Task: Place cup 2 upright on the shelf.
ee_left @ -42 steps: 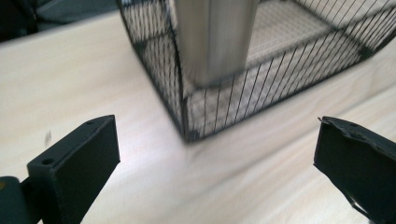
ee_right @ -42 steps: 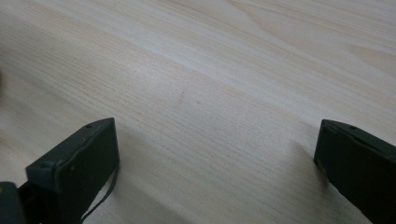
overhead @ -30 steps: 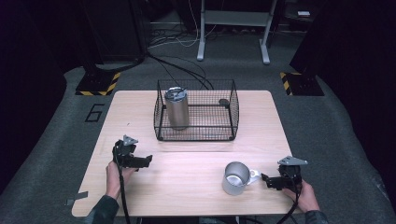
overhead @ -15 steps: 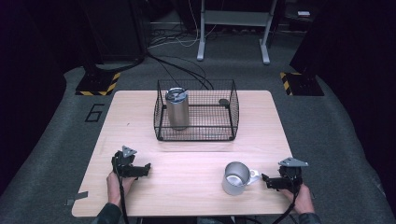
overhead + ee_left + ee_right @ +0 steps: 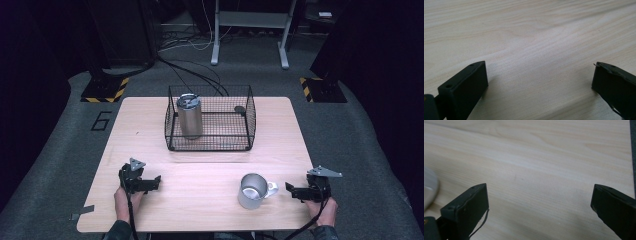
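1. The metal mug (image 5: 252,190) stands upright on the wooden table (image 5: 200,200), near its front edge and right of the middle, with its open mouth up and its pale handle turned toward the right gripper (image 5: 291,189).
2. The right gripper rests low at the table's front right corner, just beside the mug's handle but not touching it; its jaws point left toward the mug.
3. In the right gripper view the right gripper (image 5: 537,202) has its two black jaws spread wide with only bare wood between them, and a blurred pale edge of the mug (image 5: 429,187) sits at the far left, outside the jaws.
4. The person's right hand (image 5: 325,210) holds that gripper from behind, forearm entering from the bottom edge.
5. The left gripper (image 5: 156,181) lies at the front left of the table, well apart from the mug, jaws pointing right.
6. In the left gripper view the left gripper (image 5: 539,80) is also wide open, holding nothing, over bare wood.
7. The left hand (image 5: 125,197) grips it from below.
8. Farther back, a black wire basket (image 5: 247,120) stands mid-table with a steel tumbler (image 5: 189,116) upright in its left part.
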Demonstrator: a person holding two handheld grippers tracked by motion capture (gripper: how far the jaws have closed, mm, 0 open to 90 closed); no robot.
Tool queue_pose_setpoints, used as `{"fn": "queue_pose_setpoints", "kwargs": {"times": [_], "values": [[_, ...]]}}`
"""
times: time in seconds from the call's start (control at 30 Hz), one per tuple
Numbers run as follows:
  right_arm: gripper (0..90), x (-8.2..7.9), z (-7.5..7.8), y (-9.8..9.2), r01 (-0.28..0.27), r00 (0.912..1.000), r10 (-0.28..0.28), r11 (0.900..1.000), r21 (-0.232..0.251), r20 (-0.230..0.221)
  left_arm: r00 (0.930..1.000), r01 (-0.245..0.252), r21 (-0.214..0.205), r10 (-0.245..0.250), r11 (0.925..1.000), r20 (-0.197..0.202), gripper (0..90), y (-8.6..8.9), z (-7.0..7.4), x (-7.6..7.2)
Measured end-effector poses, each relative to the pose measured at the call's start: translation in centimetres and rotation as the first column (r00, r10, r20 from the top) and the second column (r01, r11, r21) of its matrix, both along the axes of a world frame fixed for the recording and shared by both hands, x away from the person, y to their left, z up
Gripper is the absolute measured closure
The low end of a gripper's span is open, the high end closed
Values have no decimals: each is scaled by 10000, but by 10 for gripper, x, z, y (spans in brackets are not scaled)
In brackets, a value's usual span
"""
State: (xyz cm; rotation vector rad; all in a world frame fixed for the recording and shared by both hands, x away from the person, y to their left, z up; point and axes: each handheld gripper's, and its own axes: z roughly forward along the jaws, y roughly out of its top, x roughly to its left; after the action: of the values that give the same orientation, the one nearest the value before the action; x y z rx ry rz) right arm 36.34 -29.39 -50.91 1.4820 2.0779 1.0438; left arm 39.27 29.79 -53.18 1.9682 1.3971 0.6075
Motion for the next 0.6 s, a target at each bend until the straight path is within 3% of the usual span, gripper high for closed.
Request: {"fn": "queue_pose_setpoints", "kwargs": {"times": [0.3,0.6], "values": [[6,-9,48,10,-616,9973,594,9968,516,435,10000,6,10,-6,10000,-5,0,0,0,0],[0,-20,89,39,-1545,9845,1481,9859,639,944,10000,23,-23,-23,10000,-34,2,0,0,0]]}}
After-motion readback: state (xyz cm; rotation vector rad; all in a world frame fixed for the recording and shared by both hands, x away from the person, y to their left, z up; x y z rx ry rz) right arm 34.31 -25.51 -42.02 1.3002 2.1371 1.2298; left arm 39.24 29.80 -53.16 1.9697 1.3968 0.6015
